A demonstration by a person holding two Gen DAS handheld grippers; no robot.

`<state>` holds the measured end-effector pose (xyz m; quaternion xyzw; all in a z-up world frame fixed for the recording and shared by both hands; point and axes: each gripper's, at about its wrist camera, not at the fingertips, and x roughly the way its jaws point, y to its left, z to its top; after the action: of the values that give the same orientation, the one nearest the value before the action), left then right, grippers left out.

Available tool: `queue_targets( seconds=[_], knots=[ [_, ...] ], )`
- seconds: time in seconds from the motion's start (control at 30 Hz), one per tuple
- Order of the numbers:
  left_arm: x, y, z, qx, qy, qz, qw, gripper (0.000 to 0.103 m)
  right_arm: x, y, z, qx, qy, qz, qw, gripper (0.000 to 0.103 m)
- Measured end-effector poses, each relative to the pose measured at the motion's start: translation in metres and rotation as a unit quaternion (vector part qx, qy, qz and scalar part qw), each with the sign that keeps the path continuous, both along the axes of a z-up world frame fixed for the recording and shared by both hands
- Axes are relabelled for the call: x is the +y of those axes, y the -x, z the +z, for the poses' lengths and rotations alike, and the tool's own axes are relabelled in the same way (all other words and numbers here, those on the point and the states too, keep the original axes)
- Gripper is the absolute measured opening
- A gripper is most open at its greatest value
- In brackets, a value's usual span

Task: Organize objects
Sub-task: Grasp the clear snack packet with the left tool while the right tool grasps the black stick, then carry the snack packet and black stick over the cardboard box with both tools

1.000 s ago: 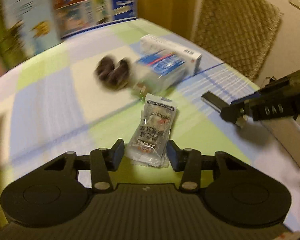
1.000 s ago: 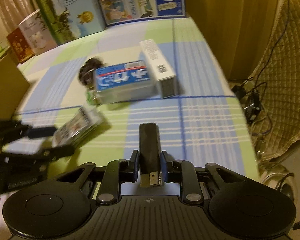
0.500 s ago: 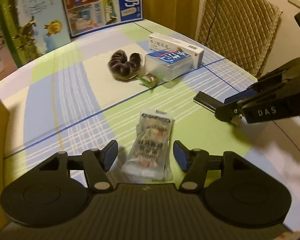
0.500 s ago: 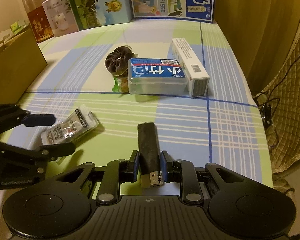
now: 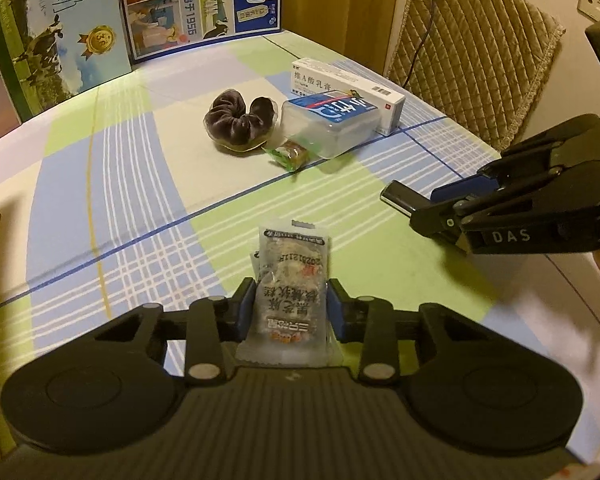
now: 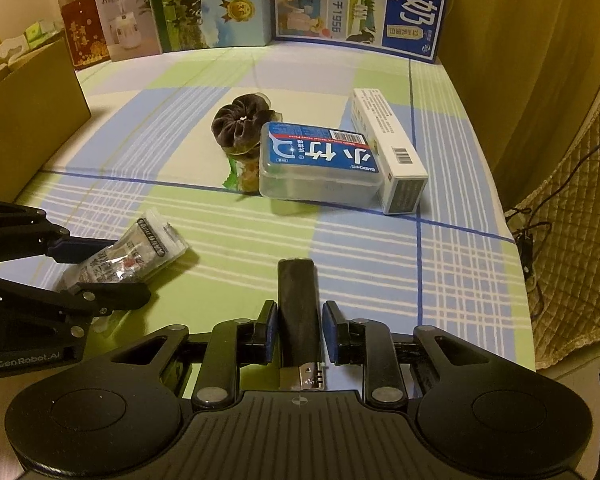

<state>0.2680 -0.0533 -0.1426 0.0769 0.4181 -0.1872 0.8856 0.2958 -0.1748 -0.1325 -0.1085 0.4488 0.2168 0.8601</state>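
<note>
My left gripper (image 5: 291, 296) is shut on a clear snack packet (image 5: 290, 280), which also shows in the right wrist view (image 6: 128, 256). My right gripper (image 6: 299, 318) has its jaws slightly apart around a black lighter (image 6: 298, 304) that lies on the checked tablecloth (image 6: 380, 264); small gaps show on both sides. The lighter's end shows in the left wrist view (image 5: 398, 197). Further back lie a dark scrunchie (image 6: 240, 124), a clear plastic box with a blue label (image 6: 320, 164), a white carton (image 6: 388, 144) and a small green-wrapped sweet (image 5: 290, 154).
Large milk cartons (image 6: 356, 0) stand along the table's back edge. A brown cardboard box (image 6: 28, 128) stands at the left. A quilted chair (image 5: 472, 52) is beyond the table's right edge.
My left gripper's jaws have closed onto the snack packet. My right gripper's jaws have opened slightly off the lighter, which now rests on the cloth.
</note>
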Motion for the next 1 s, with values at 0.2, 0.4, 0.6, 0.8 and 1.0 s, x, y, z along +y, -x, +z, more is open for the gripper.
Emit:
queue_targets(
  seconds=[0.2,0.4,0.6,0.8,1.0],
  knots=[
    [0.003,0.004,0.003,0.014,0.010,0.030,0.9994,0.031,-0.004,0.003,0.004,0.016,-0.023,-0.015,1.000,0.019],
    [0.009,0.021,0.008,0.026,0.019,0.054,0.9980,0.031,-0.005,0.016,0.018,0.007,-0.043,-0.027,0.999,0.019],
    [0.015,0.045,0.023,0.025,0.029,0.067,0.9970,0.031,-0.004,0.048,0.036,-0.008,-0.065,-0.047,0.997,0.019],
    [0.021,0.076,0.046,0.017,0.035,0.075,0.9964,0.031,-0.006,0.087,0.058,-0.017,-0.077,-0.062,0.995,0.019],
    [0.027,0.111,0.076,0.000,0.039,0.087,0.9954,0.031,-0.004,0.130,0.088,-0.034,-0.083,-0.063,0.994,0.019]
  ],
)
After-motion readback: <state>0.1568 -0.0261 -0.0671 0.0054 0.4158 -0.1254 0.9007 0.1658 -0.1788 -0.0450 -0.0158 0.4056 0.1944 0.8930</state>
